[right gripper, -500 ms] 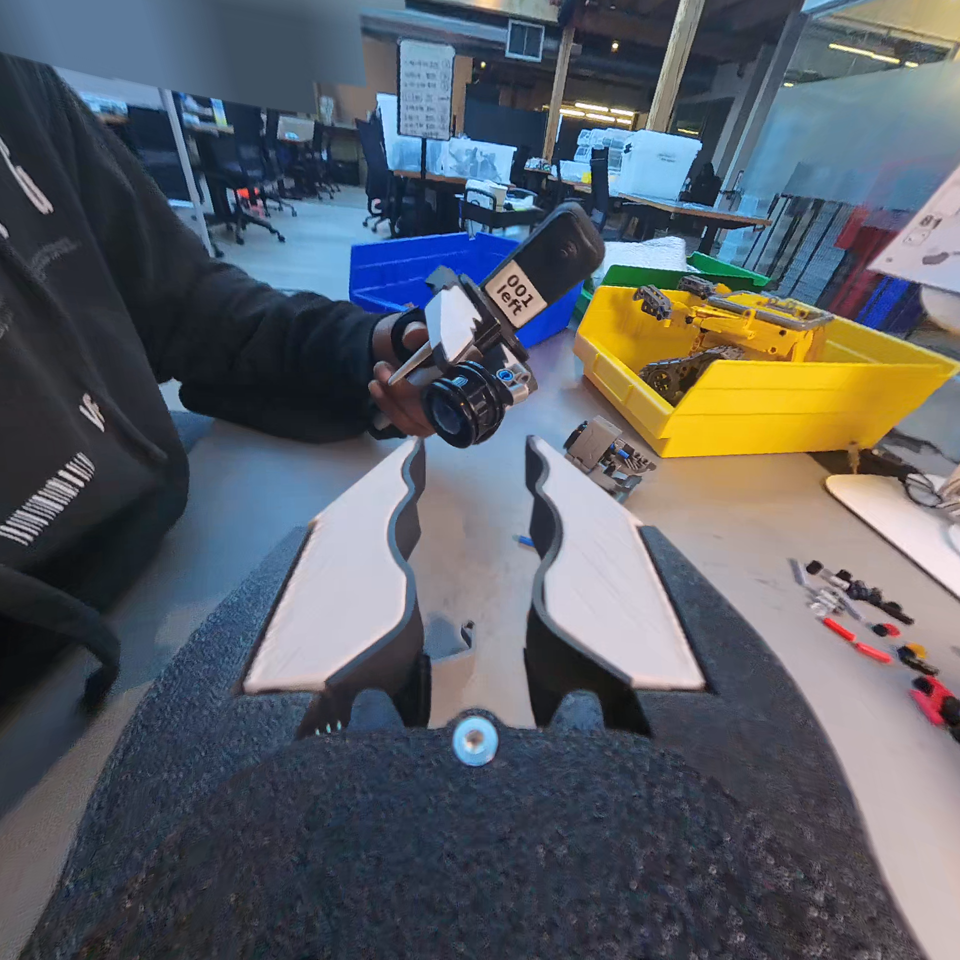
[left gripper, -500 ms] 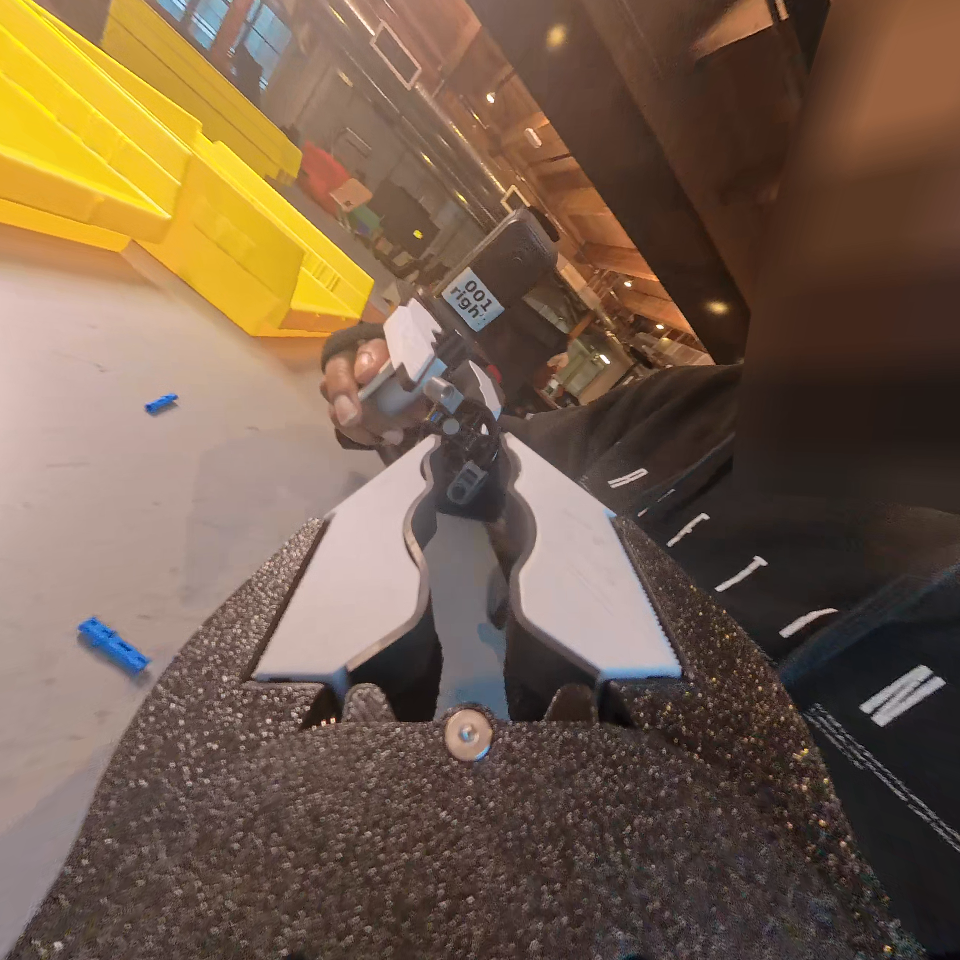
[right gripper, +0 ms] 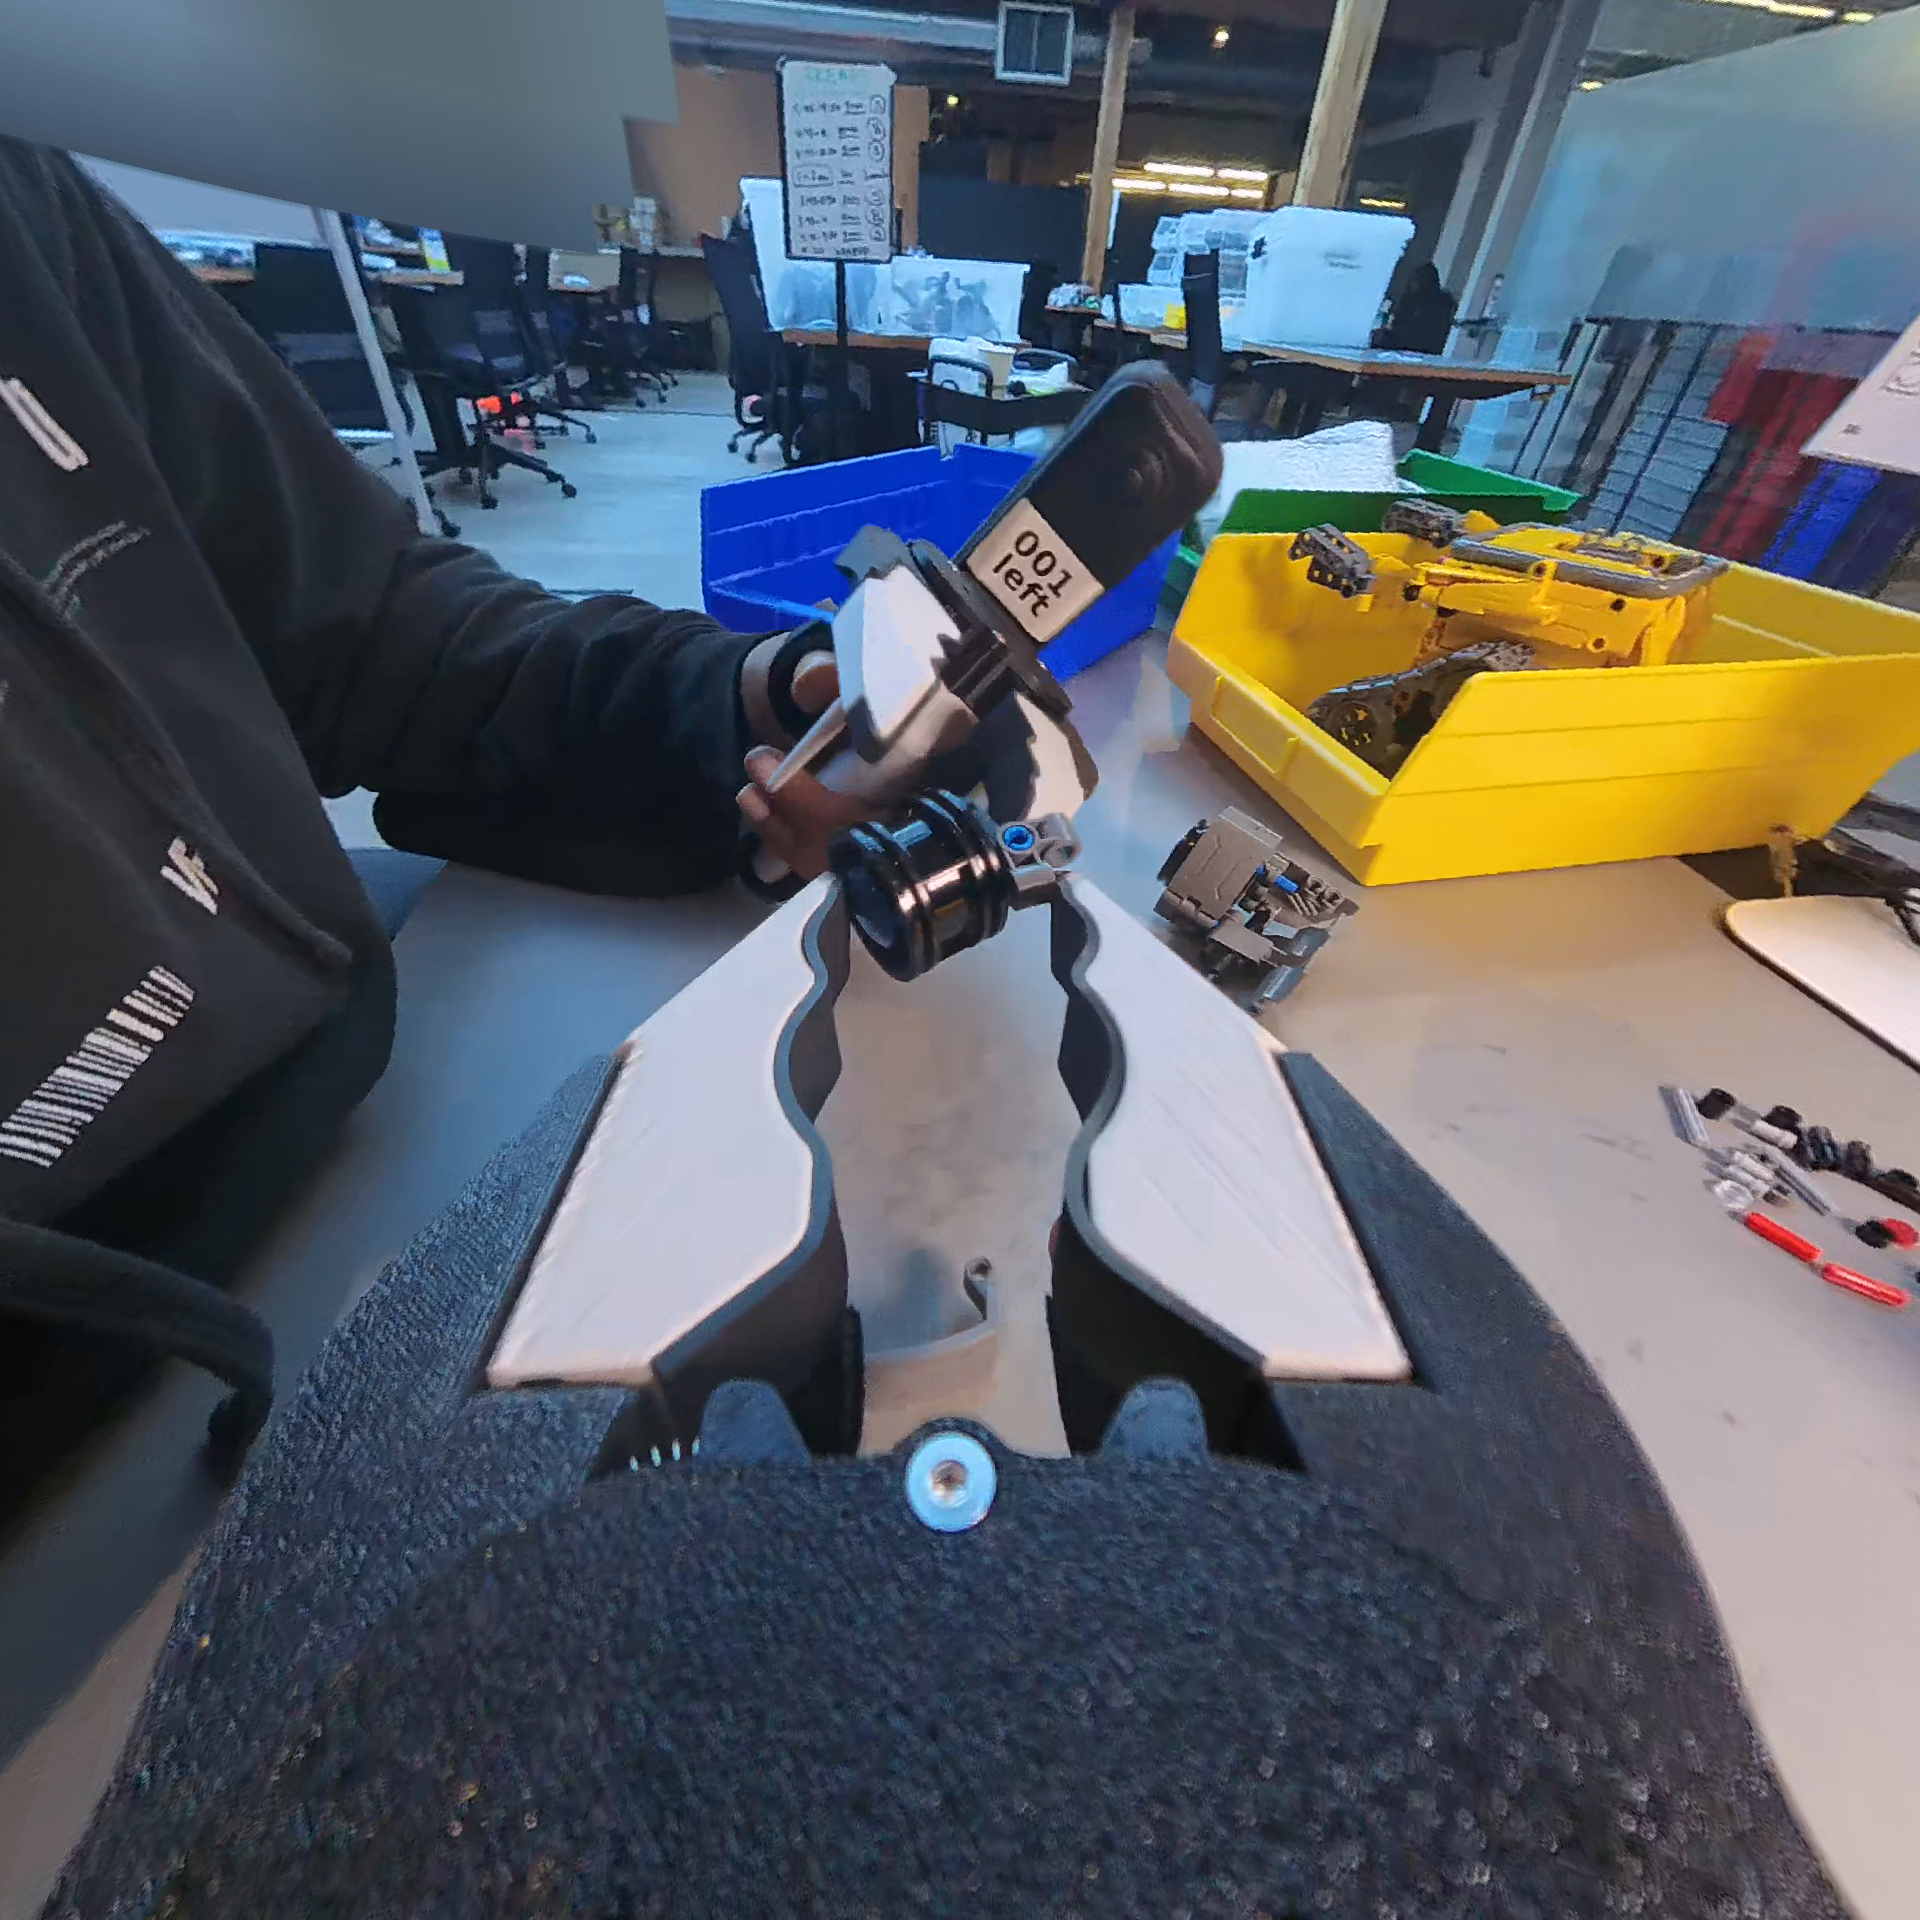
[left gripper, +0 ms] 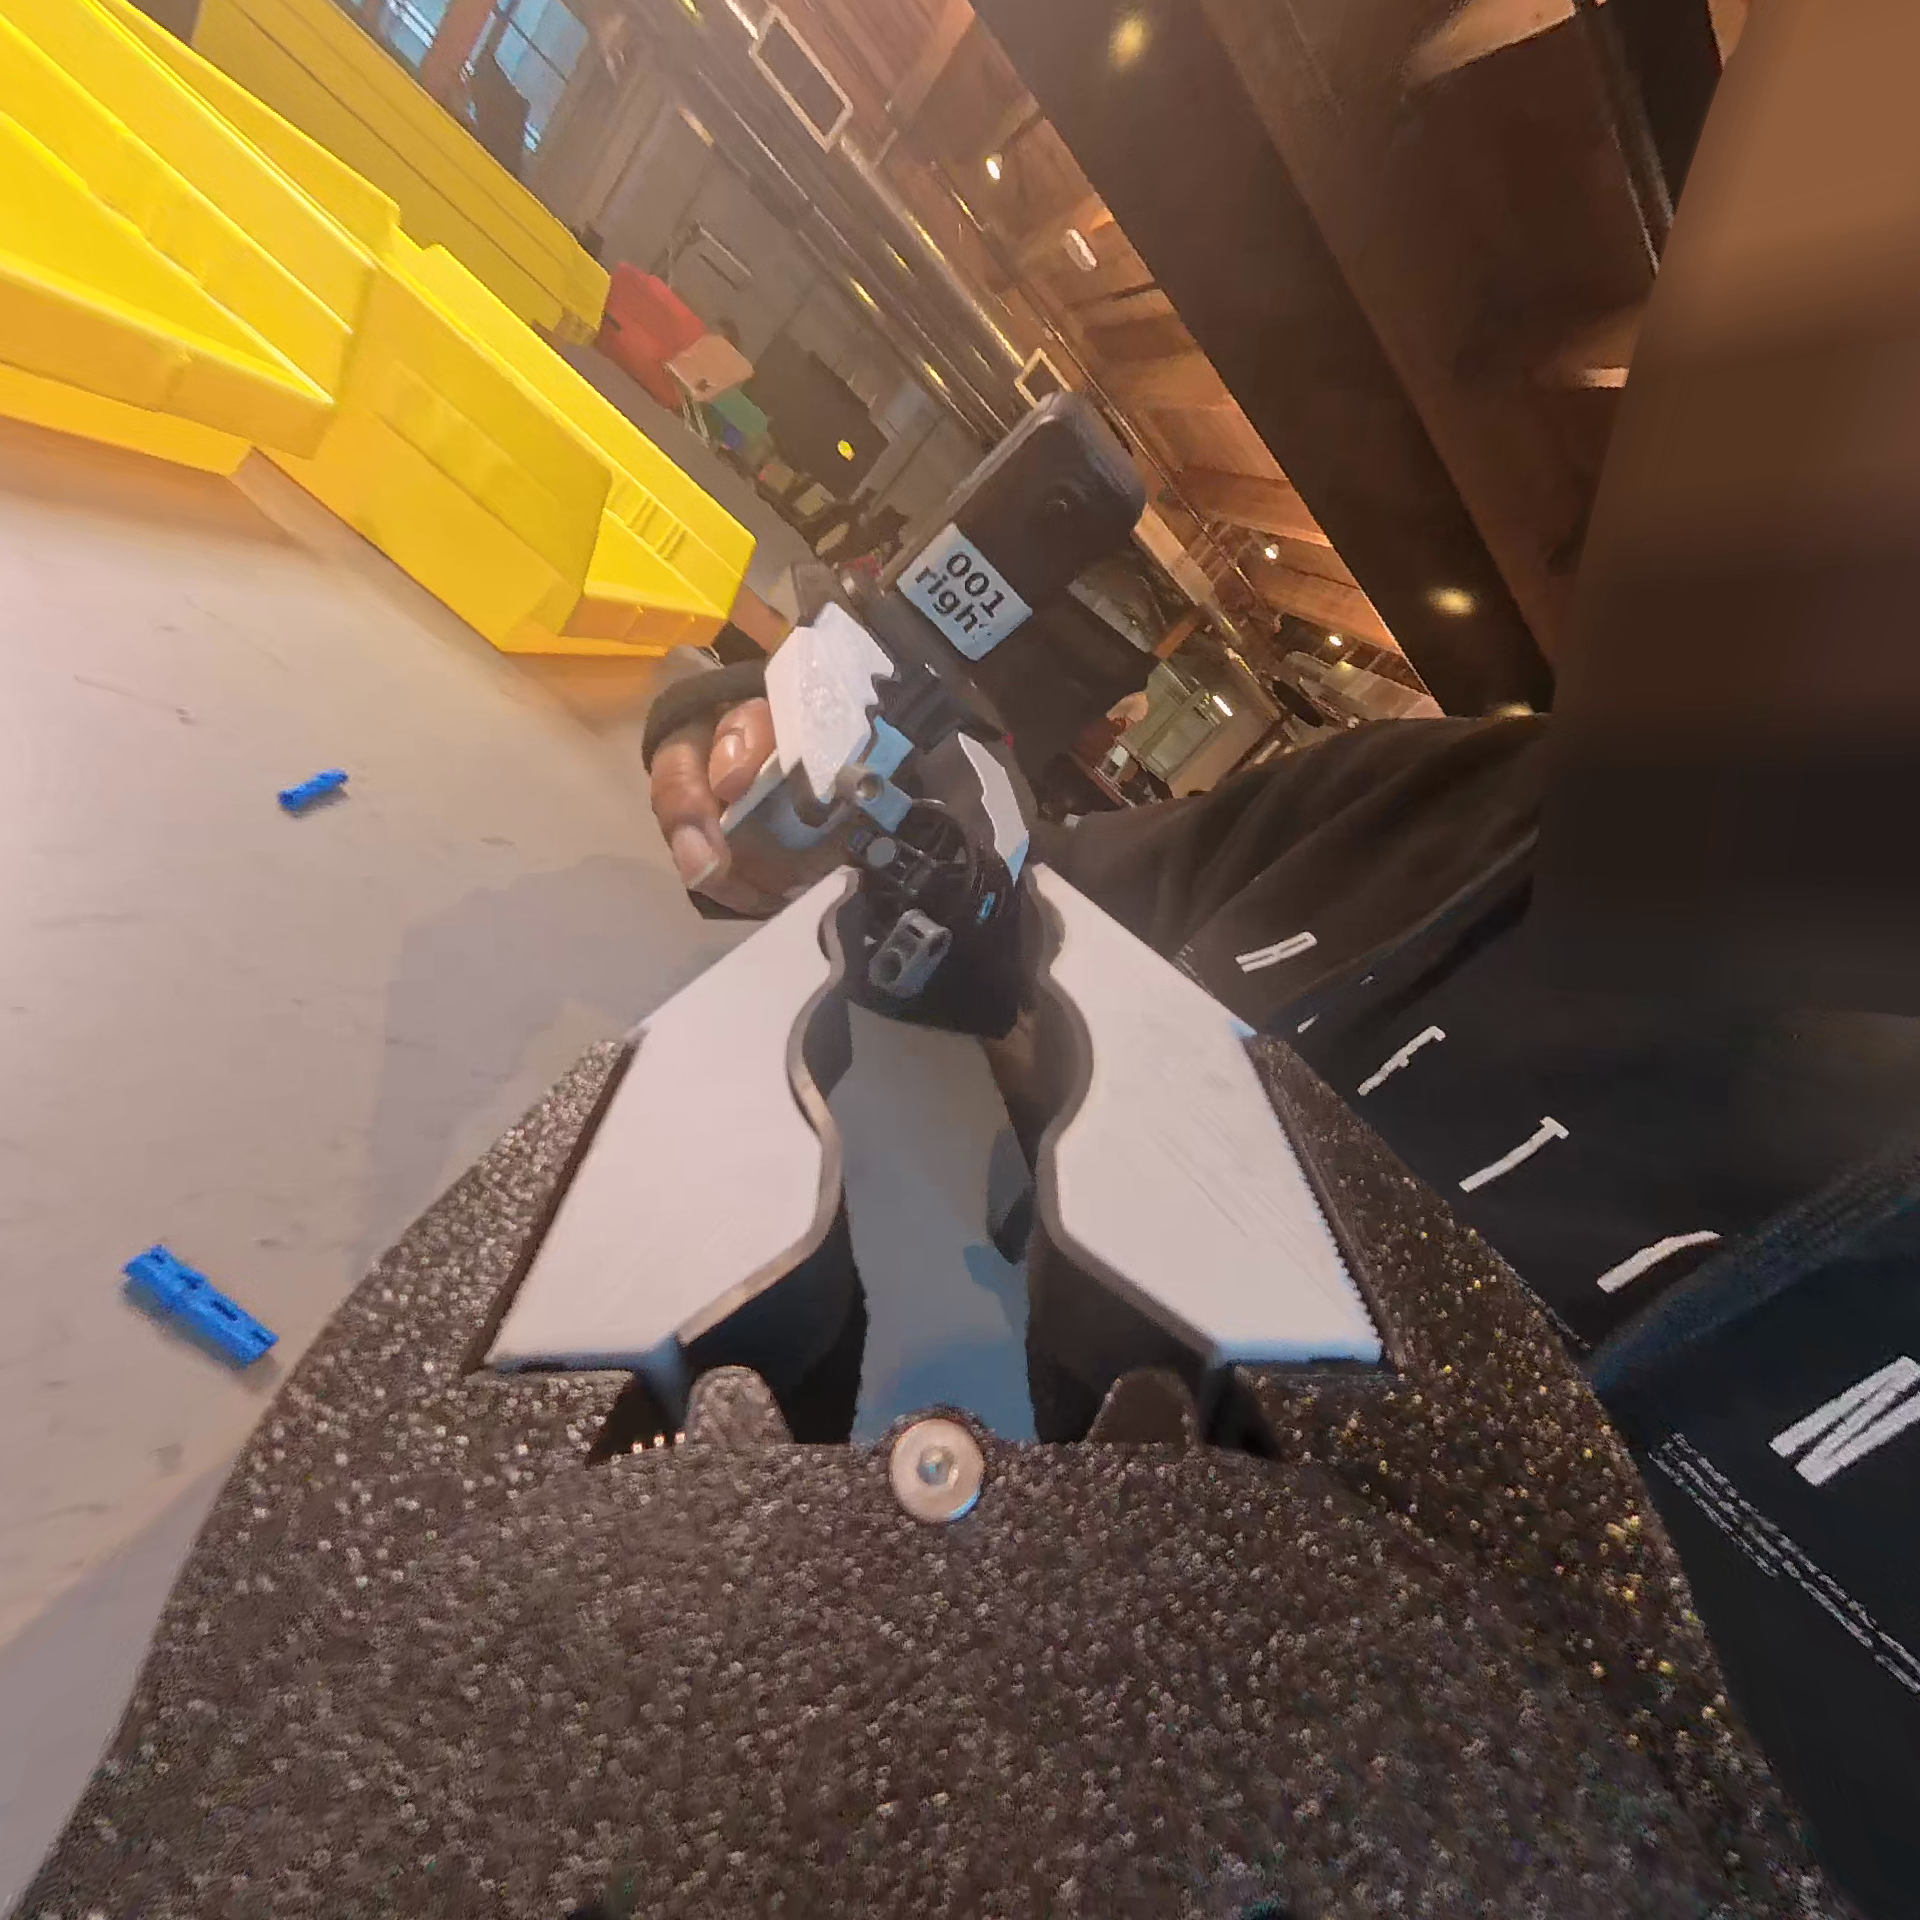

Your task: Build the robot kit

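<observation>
Both tongs are held above the grey tabletop (right gripper: 1455,1060), tips facing each other. Left gripper (left gripper: 940,914): jaws clenched on a black round plastic wheel hub with grey and blue connector pieces (right gripper: 935,894). Right gripper (right gripper: 945,914): jaws parted, released, its tips flanking that hub; contact unclear. A yellow plastic bin (right gripper: 1558,769) sits beyond the right tongs, a small dark grey brick assembly (right gripper: 1242,909) just ahead, to their right.

Between our right gripper (right gripper: 951,914) fingertips sits the black wheel piece (right gripper: 920,894) held by our left gripper (right gripper: 935,727), blocking the way ahead. To its right stand a grey block assembly (right gripper: 1247,904) and yellow bin (right gripper: 1558,727); bare table (right gripper: 1507,1039) lies between them and loose small parts (right gripper: 1797,1184).
</observation>
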### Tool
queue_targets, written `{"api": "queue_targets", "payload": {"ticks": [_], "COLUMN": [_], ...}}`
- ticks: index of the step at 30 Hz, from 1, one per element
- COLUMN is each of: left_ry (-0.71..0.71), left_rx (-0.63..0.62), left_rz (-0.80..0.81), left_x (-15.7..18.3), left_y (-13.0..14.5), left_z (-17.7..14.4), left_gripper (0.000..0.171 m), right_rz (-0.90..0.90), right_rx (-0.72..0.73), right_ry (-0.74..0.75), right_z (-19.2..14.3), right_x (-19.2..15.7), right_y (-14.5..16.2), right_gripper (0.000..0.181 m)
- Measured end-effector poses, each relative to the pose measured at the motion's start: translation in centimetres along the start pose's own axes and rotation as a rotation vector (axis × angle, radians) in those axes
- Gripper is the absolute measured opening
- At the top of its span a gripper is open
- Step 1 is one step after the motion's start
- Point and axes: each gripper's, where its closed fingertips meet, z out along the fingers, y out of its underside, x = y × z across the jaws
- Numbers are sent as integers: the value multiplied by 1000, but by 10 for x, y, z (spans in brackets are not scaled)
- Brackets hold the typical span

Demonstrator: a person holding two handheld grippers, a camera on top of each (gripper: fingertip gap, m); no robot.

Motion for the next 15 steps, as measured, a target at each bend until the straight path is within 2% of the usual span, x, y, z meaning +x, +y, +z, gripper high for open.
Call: {"api": "queue_targets", "payload": {"ticks": [3,7,10,15], "left_ry": [-83,-210,-260,-341], "left_rx": [25,-19,-34,-80], "left_rz": [110,273,350,438], "left_x": [-4,-12,-13,-17], "left_y": [-8,-5,-5,-4], "left_z": [-4,2,6,3], "left_gripper": [37,46,36,35], "right_rz": [34,28,18,9], "right_rx": [27,42,52,35], "right_ry": [53,92,116,132], "right_z": [-2,2,7,9], "right_x": [12,15,15,18], "right_y": [-3,-4,-4,1], "right_gripper": [39,39,38,38]}}
